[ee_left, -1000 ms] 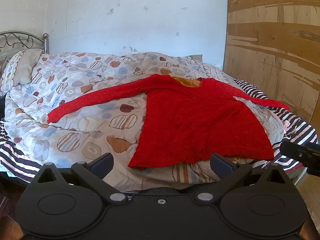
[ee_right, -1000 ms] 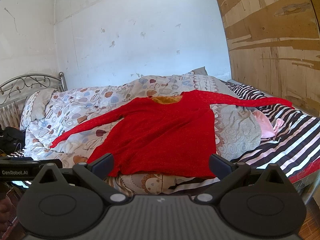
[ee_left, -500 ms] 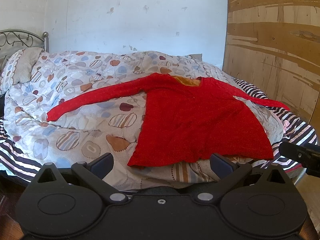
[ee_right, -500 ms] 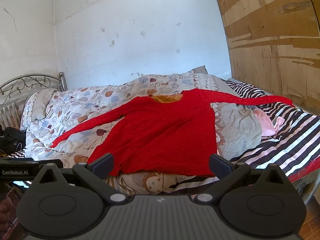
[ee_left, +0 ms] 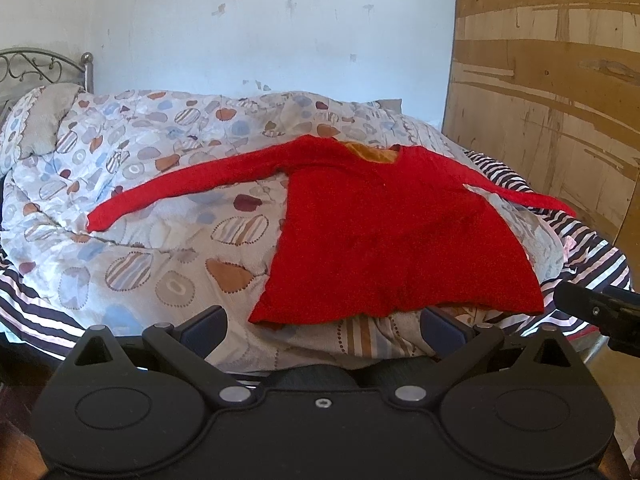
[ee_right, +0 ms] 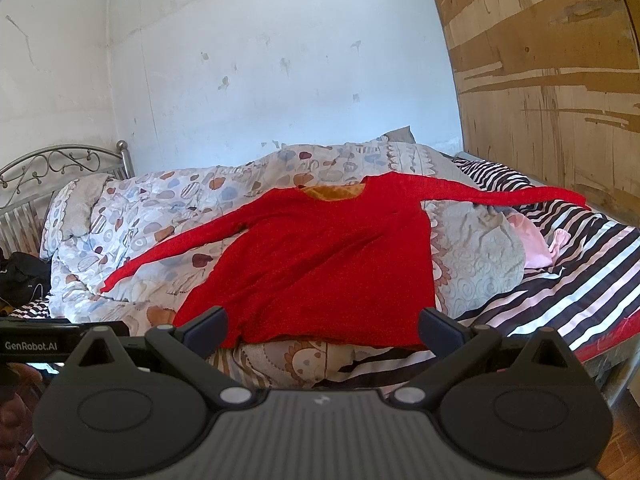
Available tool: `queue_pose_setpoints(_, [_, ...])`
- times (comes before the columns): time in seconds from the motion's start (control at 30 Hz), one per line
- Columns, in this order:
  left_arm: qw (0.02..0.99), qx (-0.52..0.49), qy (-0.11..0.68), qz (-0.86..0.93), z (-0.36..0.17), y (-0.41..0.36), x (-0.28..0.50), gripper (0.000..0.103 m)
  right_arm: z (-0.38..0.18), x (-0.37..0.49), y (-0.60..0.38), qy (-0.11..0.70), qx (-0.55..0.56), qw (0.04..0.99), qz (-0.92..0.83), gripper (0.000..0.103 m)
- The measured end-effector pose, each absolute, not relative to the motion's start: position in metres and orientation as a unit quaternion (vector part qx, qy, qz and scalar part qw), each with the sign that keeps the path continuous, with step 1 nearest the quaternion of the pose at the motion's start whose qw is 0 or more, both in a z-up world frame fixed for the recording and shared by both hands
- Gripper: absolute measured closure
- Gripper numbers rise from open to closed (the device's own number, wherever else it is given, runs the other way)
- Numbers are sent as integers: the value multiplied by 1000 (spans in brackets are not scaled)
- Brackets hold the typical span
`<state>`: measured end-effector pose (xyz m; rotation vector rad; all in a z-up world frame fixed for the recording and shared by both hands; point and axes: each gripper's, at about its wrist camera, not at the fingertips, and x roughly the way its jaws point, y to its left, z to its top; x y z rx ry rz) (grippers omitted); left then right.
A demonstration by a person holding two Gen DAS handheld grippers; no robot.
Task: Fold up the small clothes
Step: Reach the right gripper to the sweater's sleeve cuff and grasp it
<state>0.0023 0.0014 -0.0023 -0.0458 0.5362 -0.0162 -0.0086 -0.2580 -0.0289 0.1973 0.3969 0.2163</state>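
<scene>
My left tool (ee_left: 322, 322) is spread wide with nothing between its fingers, and my right tool (ee_right: 322, 326) is spread the same, also empty. Ahead of both, the red long-sleeved top (ee_left: 396, 236) lies flat on the patterned quilt (ee_left: 160, 216) that covers the bed, both sleeves stretched out to the sides, its orange-lined neck on the far side from me. Its hem lies just beyond my left tool's fingertips and close in front of my right tool's. One sleeve reaches out over the striped sheet (ee_right: 560, 280), to the right of my right tool. A pink cloth (ee_right: 532, 244) sits near that sleeve.
</scene>
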Motion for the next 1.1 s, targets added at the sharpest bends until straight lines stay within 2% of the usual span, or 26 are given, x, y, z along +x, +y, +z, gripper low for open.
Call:
queue_pose_setpoints(0.7, [951, -10, 309, -6, -14, 1, 37, 1, -41, 21, -264, 227, 112, 963, 94, 0])
queue_pose_setpoints(1.1, [945, 39, 325, 22, 1, -8, 138, 1, -35, 110, -322, 204, 101, 974, 0, 0])
